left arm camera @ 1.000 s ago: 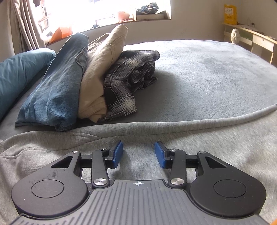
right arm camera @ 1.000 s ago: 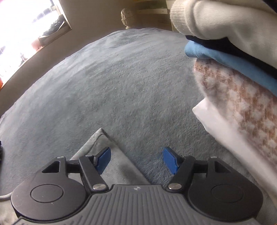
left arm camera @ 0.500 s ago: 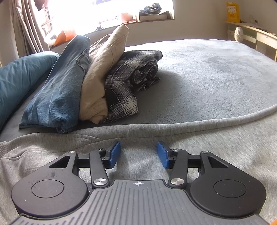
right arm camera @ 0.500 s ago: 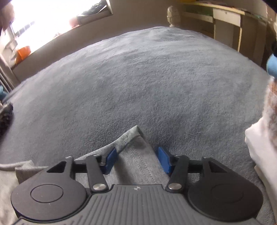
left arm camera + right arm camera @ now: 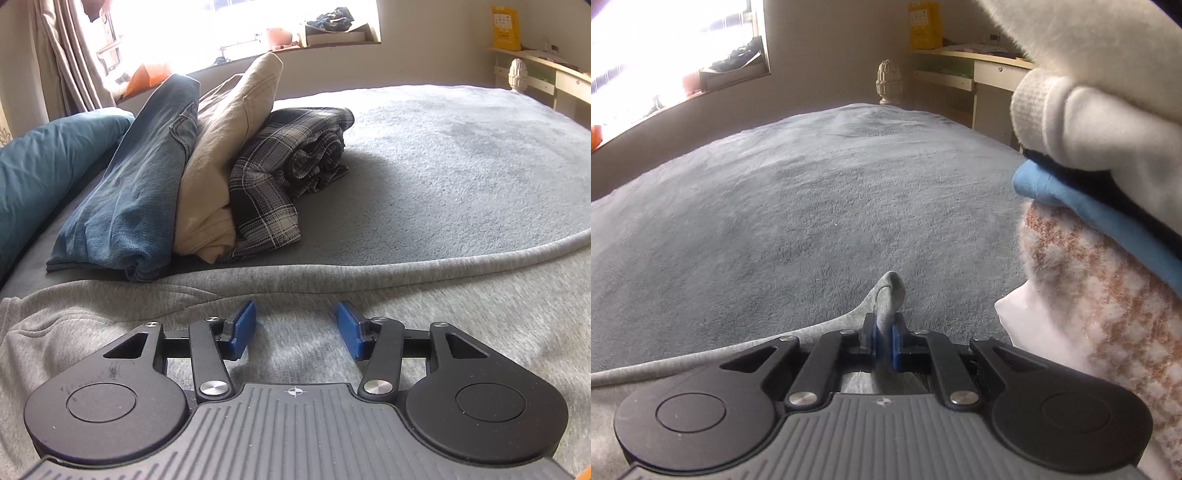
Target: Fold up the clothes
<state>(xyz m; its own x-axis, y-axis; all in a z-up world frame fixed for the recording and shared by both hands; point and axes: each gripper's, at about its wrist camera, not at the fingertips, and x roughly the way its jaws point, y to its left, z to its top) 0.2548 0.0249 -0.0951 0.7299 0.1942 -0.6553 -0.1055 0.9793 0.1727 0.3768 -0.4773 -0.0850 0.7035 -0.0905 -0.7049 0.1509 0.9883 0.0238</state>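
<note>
A grey sweatshirt (image 5: 406,291) lies spread on the bed under both grippers. In the left wrist view my left gripper (image 5: 295,321) hovers open just above the grey cloth, with nothing pinched between its blue pads. In the right wrist view my right gripper (image 5: 884,332) has its jaws closing on a corner of the sweatshirt (image 5: 892,286). The fabric is squeezed between the pads and its tip pokes up past them.
Folded jeans (image 5: 140,184), a beige garment (image 5: 221,147) and a plaid shirt (image 5: 288,166) lean against a teal pillow (image 5: 48,166) at the left. A stack of folded clothes (image 5: 1108,184) stands close on the right. Grey-blue blanket (image 5: 812,203) stretches ahead.
My right gripper closed from wide open onto the sweatshirt's corner and rolled a little. The left gripper's pads spread slightly while it stayed over the cloth.
</note>
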